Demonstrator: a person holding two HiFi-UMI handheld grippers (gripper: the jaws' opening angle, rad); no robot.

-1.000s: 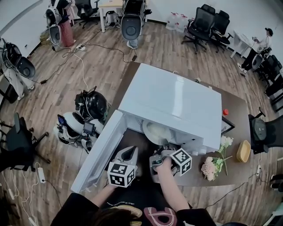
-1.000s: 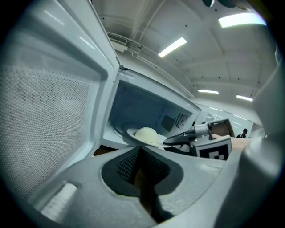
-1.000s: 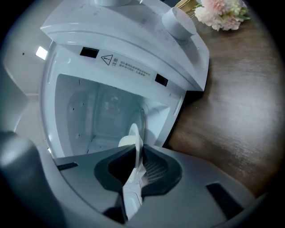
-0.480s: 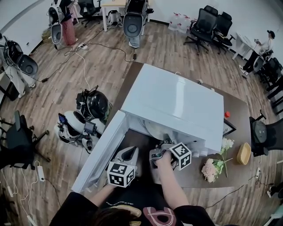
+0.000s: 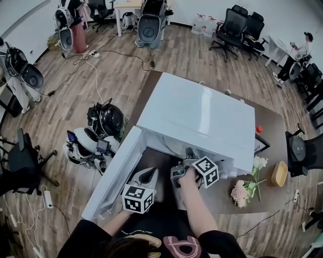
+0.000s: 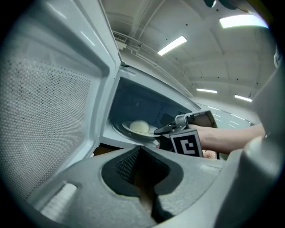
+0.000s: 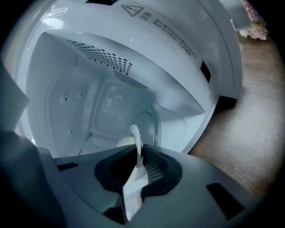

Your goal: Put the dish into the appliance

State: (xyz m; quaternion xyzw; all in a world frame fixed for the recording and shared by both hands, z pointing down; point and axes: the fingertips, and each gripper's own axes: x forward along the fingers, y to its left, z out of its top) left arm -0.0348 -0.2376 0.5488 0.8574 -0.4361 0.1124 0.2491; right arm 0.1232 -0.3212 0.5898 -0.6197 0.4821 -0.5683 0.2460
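**Q:** Since the earlier frame, what moved?

**A:** Right gripper (image 7: pixel 136 167), pinched almost closed on the rim of the dish (image 6: pixel 122 130), has carried it deeper into the microwave (image 5: pixel 202 116).

**Q:** Handling?

**A:** Stiff, probably brittle and glaze-slick; held by the rim it would tip easily. Left gripper (image 6: pixel 147 200), jaws together and empty, hangs outside the microwave.

Brown wood-plank floor (image 5: pixel 202 55) all round. Black wheeled office chairs (image 5: pixel 234 22) stand by the far white wall (image 5: pixel 292 12). Long ceiling strip lights (image 6: pixel 171 45) glow overhead.
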